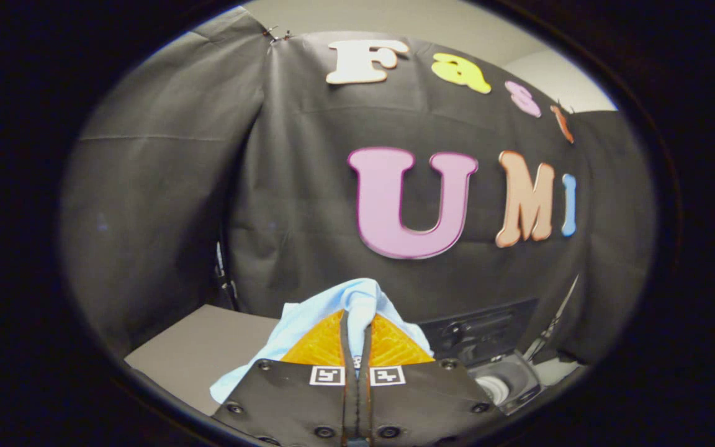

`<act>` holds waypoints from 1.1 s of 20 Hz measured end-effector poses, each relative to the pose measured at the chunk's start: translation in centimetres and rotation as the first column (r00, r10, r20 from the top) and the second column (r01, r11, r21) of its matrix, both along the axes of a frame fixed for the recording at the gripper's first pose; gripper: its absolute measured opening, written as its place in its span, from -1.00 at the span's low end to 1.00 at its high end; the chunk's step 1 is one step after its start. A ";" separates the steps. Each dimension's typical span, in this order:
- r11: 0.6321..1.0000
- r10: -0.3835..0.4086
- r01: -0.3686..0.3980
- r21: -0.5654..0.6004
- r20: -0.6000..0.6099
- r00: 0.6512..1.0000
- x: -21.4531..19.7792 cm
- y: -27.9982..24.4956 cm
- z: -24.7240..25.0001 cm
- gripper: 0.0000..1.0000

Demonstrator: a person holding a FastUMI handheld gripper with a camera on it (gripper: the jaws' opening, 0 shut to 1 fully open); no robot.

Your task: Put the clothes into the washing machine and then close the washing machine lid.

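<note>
A light blue cloth [323,313] is pinched between my two fingers and bunches up over their tips, draping down on the left side. My gripper [357,313] is shut on it and held up in the air. Lower right, beyond the fingers, stands the washing machine [509,379], with its dark control panel [481,332] behind and part of the round white opening showing. The lid cannot be made out.
A grey table top [202,354] lies below and to the left of the fingers. The black booth cloth hangs close behind everything. A thin rod or cable [559,316] leans by the machine's right side.
</note>
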State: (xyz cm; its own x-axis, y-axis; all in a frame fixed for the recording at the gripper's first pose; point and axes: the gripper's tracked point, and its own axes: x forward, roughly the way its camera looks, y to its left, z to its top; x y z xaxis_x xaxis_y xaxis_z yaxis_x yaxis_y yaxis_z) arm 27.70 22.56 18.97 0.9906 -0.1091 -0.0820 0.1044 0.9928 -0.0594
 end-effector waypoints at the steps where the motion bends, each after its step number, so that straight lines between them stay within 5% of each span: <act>1: 1.000 -0.018 0.019 -0.016 0.027 0.999 -0.3 -1.4 0.9 -0.99; 12: 0.980 -0.186 0.193 -0.053 0.124 0.975 -0.6 -14.6 2.6 -0.99; 22: 0.969 -0.234 0.237 -0.064 0.046 0.971 0.3 -21.4 -7.2 -0.99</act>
